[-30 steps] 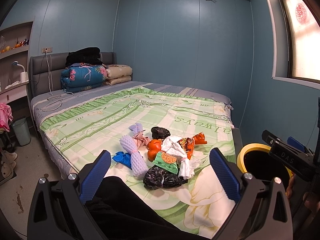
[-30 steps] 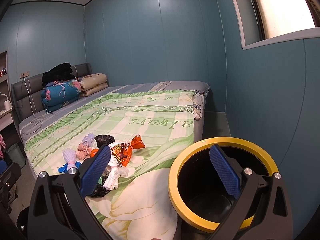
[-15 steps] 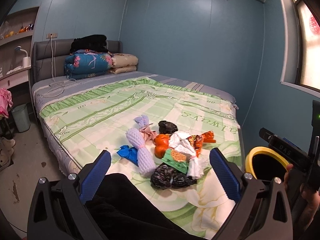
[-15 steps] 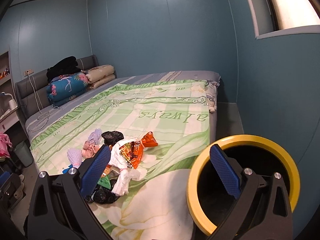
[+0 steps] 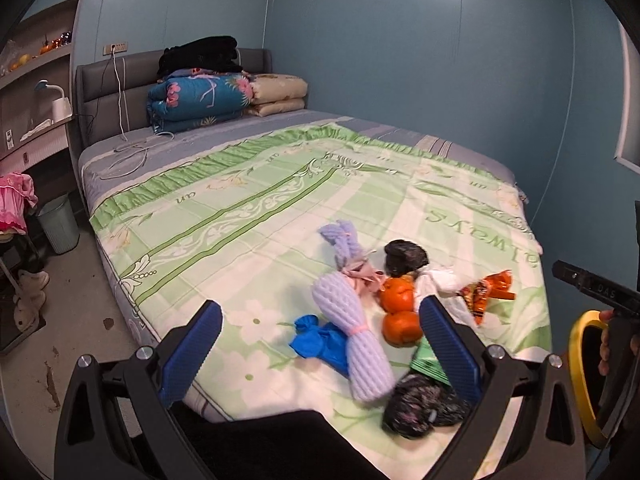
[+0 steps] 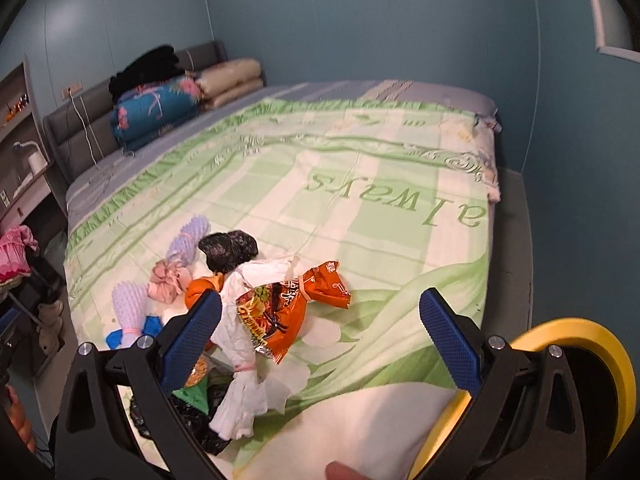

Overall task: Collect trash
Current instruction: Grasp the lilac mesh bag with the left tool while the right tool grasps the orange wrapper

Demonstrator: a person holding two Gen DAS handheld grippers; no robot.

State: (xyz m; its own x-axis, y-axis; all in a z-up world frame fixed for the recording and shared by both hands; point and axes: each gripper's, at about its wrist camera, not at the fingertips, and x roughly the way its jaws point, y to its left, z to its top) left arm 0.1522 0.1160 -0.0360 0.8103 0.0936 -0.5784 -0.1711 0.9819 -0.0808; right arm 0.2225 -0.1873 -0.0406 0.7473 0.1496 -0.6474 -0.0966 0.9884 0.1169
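- The left gripper point(image 5: 320, 344) sits at the bottom of its own view with the jaws spread wide and nothing between the blue pads point(image 5: 192, 354).
- The right gripper point(image 6: 320, 340) is likewise wide apart and empty, low in its own view.
- The trash lies in a loose heap on the green-and-white bedspread point(image 5: 248, 216), right of centre and low in the left view.
- In that heap a long lavender foam-net sleeve point(image 5: 352, 336) runs down the frame, with a crumpled blue bag point(image 5: 320, 342) touching its left side.
- Just right of the sleeve are two orange peels point(image 5: 398, 310), one above the other.
- A black plastic bag point(image 5: 404, 258) lies above the peels; a second black bag point(image 5: 420, 408) lies at the lower right by the bed's near edge.
- In the right view, an orange snack wrapper point(image 6: 288, 308) lies across a knotted white plastic bag point(image 6: 240, 364), at centre left.
- A yellow-rimmed bin point(image 6: 592, 356) shows at the lower right of the right view, beside the bed, partly hidden by the gripper's right finger.
- Folded quilts point(image 5: 200, 100) are stacked against the headboard in the upper left of the left view.
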